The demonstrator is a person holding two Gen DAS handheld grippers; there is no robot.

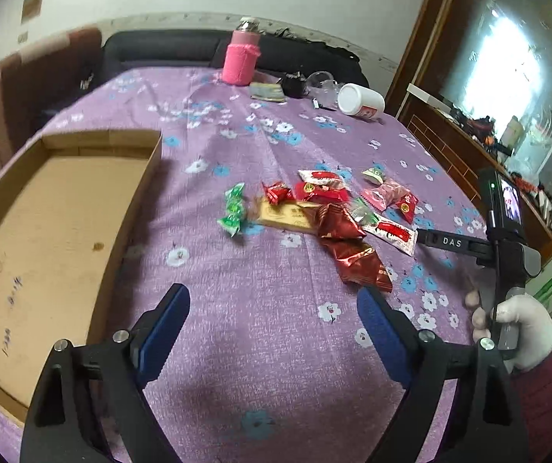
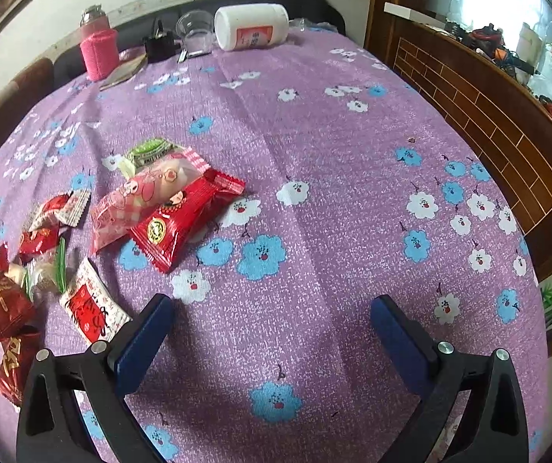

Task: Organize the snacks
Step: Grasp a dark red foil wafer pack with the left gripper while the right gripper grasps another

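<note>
Both sets of jaws spread wide w/ nothing between them: left gripper (image 1: 274, 322) over bare purple floral tablecloth (image 1: 260, 347), right gripper (image 2: 272, 318) same. Cardboard tray (image 1: 148, 171) just left of left gripper, looks empty. Bit farther out, snacks (image 1: 326, 212) piled mid-table, well apart from tray; green candy (image 1: 233, 210) at left edge of pile. Way back: pink bottle (image 1: 242, 58), white jar (image 2: 250, 27) on its side.
</note>
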